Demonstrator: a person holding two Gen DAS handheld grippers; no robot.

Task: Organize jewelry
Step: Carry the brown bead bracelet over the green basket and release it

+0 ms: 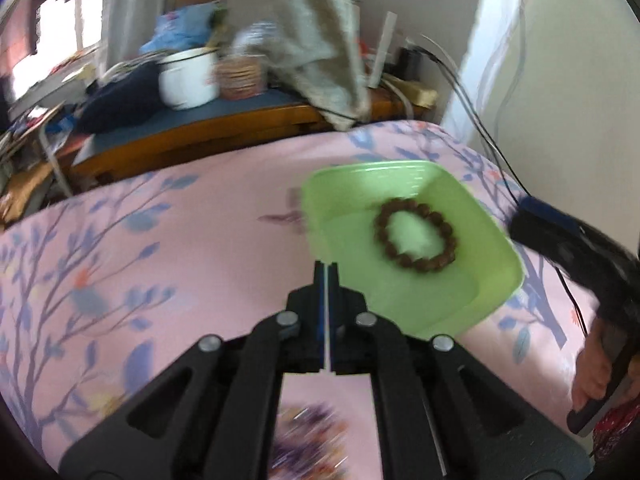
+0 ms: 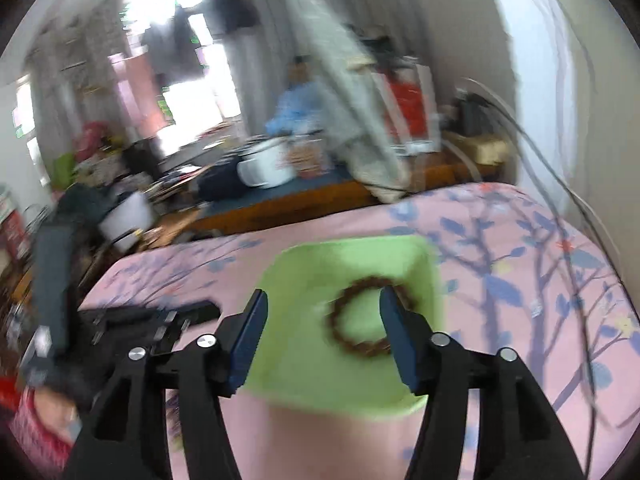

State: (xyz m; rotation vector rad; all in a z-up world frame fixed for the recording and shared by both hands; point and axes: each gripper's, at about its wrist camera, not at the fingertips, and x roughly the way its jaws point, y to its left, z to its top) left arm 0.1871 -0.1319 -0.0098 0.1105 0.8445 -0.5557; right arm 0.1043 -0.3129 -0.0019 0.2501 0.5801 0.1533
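Brown bead bracelet (image 1: pixel 416 238) lies flat in the green tray (image 1: pixel 492 280), toward the tray's right edge; the tray sits near the far right corner of the pink floral bedspread (image 1: pixel 160 240). Your left gripper (image 1: pixel 326 268) is pinched closed on nothing at the tray's near left edge, and your right gripper (image 2: pixel 322 300) hangs part-open and empty over the tray. A blurred cluster of purple beads (image 1: pixel 308 440) shows under your left gripper; judged as the next piece, so approach slowly, spread wider first, and keep the tray from shifting.
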